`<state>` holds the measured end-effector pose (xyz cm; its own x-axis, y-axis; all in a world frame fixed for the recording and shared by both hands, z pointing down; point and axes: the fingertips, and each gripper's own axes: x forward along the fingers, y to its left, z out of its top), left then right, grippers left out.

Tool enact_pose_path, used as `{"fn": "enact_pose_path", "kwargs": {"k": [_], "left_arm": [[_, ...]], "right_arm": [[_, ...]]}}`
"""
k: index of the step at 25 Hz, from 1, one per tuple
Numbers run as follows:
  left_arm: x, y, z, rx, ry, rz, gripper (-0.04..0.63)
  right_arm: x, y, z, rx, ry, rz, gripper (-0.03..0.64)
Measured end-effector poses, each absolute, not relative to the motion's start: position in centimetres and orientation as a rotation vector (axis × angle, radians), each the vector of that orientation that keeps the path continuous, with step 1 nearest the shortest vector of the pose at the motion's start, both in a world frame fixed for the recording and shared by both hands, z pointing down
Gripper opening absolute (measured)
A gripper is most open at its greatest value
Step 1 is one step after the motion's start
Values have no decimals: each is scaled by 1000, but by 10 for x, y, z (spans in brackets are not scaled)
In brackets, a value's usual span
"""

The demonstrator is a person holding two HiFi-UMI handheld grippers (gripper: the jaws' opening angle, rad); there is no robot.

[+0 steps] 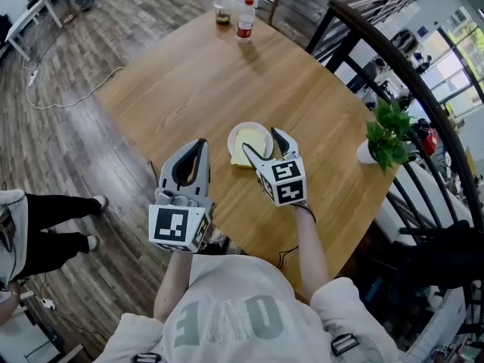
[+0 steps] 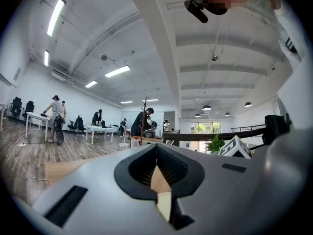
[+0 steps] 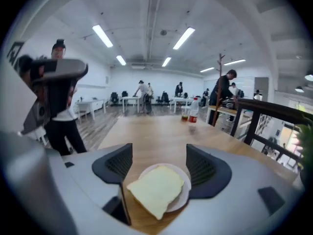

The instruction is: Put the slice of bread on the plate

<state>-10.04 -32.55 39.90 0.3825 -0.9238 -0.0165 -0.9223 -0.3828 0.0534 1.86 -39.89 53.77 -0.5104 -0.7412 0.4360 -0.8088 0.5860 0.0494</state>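
Note:
A pale slice of bread lies on a small white plate on the round wooden table, hanging over the plate's near rim. In the right gripper view the bread and plate sit low between the jaws, well apart from both pads. My right gripper hovers above the plate, open and holding nothing. My left gripper is off the table's left edge, pointing level, its jaws shut with nothing between them.
At the table's far edge stand a red-labelled bottle and a glass. A potted plant sits at the right edge by a dark railing. A person's legs show on the floor at left.

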Motion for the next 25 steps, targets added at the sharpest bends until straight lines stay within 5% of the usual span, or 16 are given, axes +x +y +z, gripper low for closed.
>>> {"fn": "enact_pose_path", "kwargs": {"k": [8,9,11,13,25], "left_arm": [[-77,-322,373,2671,-1679,-135,9],[-76,-320,370,2679,-1673,-142,9],[-72,-318,363,2700,-1660,-155,9],[-67,-317,356,2722,-1648,-170,9],[-59,-310,337,2761,-1636,-214,9]], "right_arm": [[27,-375,416,1509,-2714,155,326],[28,-369,406,1536,-2750,187,288],[36,-358,387,1607,-2791,217,74],[45,-349,370,1673,-2811,196,22],[70,-296,368,1841,-2656,149,17]]}}
